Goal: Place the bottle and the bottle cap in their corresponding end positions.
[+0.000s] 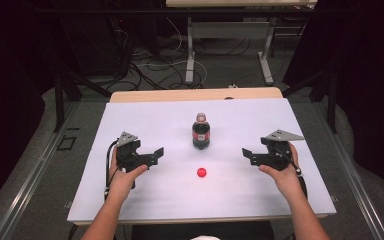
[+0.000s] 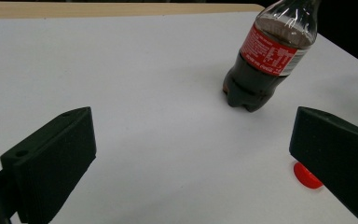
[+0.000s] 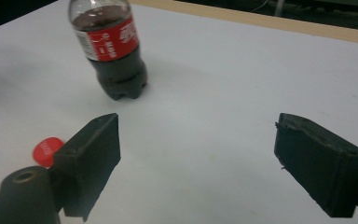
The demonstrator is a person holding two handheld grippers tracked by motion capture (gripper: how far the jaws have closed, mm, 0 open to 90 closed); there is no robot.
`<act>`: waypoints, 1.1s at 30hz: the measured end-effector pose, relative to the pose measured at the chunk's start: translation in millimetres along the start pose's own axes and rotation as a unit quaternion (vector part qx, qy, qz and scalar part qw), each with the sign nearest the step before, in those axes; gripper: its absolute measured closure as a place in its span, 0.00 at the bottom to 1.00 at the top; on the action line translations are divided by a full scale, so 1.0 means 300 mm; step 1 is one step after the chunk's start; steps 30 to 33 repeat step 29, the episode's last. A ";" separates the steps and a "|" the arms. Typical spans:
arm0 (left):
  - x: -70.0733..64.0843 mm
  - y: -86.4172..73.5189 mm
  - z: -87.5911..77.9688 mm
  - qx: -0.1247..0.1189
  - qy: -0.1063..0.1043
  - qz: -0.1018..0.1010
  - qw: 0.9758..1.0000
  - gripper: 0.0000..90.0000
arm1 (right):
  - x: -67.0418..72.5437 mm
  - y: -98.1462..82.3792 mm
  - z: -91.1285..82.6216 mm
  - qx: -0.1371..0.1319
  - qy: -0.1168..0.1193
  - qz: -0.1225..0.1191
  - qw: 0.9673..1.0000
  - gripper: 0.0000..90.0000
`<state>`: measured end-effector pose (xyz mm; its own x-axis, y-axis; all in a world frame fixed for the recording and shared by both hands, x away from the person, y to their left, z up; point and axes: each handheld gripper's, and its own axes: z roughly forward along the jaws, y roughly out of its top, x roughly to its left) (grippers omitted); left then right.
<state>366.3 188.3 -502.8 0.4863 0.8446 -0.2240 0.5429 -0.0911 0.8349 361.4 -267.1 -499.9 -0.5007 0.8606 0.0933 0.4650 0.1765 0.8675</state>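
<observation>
The left gripper is held with jaws wide apart and empty, left of the upright clear plastic cola bottle with a red label. The small red screw cap lies just in front of the bottle, already off. The right gripper, likewise spread and empty, is held to its right. Nothing is grasped; recapping, if intended, is judged not yet begun.

your white counter sits on grey floor; cables and perhaps another table lie beyond, dimly lit.
</observation>
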 end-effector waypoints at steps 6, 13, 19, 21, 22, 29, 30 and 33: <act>0.012 -0.004 0.003 -0.003 0.011 0.004 1.000 0.01 | -0.072 -0.031 -0.021 -0.011 -0.027 0.018 0.999 0.00; 0.038 -0.019 0.009 -0.001 0.020 -0.004 1.000 0.01 | -0.121 -0.080 -0.018 -0.003 -0.050 0.038 0.998 0.00; 0.070 -0.028 0.009 -0.004 0.029 -0.014 0.999 0.01 | -0.159 -0.118 -0.015 0.010 -0.061 0.059 0.996 0.00; 0.078 -0.029 0.005 -0.002 0.031 -0.018 0.999 0.01 | -0.161 -0.121 -0.014 0.009 -0.061 0.067 0.996 0.00; 0.082 -0.030 0.004 -0.001 0.031 -0.019 0.999 0.01 | -0.164 -0.123 -0.013 0.010 -0.062 0.064 0.996 0.00; 0.098 -0.031 0.003 -0.003 0.037 -0.025 0.999 0.01 | -0.166 -0.130 -0.009 0.017 -0.065 0.061 0.996 0.00; 0.098 -0.031 0.003 -0.003 0.037 -0.025 0.999 0.01 | -0.166 -0.130 -0.009 0.017 -0.065 0.061 0.996 0.00; 0.098 -0.031 0.003 -0.003 0.037 -0.025 0.999 0.01 | -0.166 -0.130 -0.009 0.017 -0.065 0.061 0.996 0.00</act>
